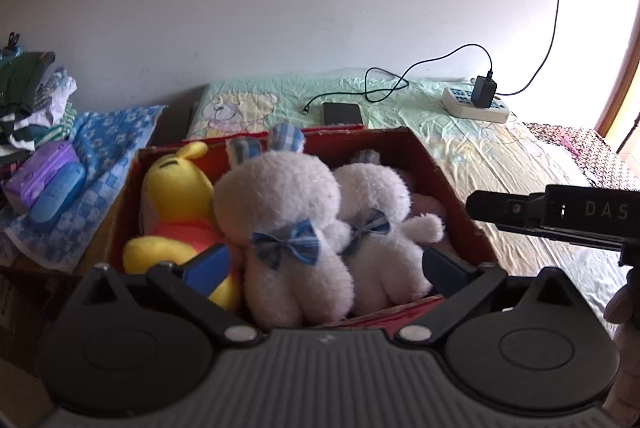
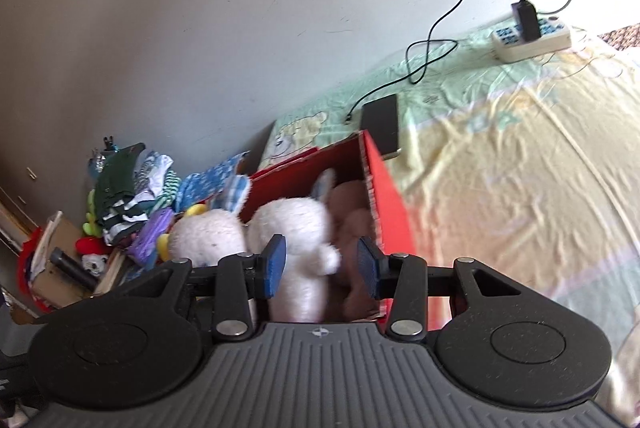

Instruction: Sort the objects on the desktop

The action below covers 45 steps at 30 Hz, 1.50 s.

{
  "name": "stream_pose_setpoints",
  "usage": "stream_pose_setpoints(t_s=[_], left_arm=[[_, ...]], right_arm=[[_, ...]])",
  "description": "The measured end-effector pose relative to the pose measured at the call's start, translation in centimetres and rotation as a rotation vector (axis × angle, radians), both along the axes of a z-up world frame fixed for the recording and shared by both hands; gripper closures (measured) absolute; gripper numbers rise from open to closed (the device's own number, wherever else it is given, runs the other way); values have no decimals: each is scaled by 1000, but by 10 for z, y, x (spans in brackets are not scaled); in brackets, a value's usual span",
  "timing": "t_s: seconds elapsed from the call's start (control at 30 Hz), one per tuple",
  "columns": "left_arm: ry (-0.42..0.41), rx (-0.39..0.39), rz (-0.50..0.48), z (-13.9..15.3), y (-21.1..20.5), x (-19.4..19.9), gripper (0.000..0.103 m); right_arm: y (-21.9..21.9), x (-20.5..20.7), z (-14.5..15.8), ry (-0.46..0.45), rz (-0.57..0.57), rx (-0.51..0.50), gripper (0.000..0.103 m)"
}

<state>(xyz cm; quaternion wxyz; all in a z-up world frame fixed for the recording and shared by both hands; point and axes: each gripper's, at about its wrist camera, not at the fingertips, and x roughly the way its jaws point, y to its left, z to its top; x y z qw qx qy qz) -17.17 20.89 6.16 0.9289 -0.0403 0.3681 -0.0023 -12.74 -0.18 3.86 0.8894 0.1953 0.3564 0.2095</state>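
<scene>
A red cardboard box (image 1: 436, 164) (image 2: 384, 188) stands on the bed with plush toys in it. Inside are a yellow bear (image 1: 176, 204), two white rabbits with blue bows (image 1: 280, 212) (image 1: 380, 220) and a pink plush (image 1: 428, 206). My left gripper (image 1: 326, 268) is open wide at the box's near edge, the rabbits showing between its blue pads, nothing gripped. My right gripper (image 2: 320, 266) is open too, framing one white rabbit (image 2: 296, 228) without touching it. In the left wrist view the right gripper (image 1: 560, 216) hovers by the box's right wall.
A black phone (image 1: 342, 113) (image 2: 382, 124), a cable and a white power strip (image 1: 476, 106) (image 2: 532, 38) with a charger lie on the green-yellow sheet behind the box. To the left sit a clothes pile (image 1: 32, 96) (image 2: 128, 188), a purple pouch (image 1: 40, 172), a blue case (image 1: 58, 198) and a blue towel (image 1: 108, 148).
</scene>
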Motion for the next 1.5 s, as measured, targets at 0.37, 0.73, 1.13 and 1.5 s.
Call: stream_pose_setpoints(t_s=[0.37,0.73,1.13,1.5], left_arm=[[167,36,26,-13,-81,13,1],[259,123,22,-41,-155,7,1],[358,137,34,-66,-192,7,1],[390,138,64,-74,-199,7,1]], right_arm=[[-73,-4,-12,66,-66,-86,58],[-121,-9,-34,148,-104,-210,47],[-147,-13,-53,208,-111,-318,35],[-148,-13,-63,242,-88,-380,27]])
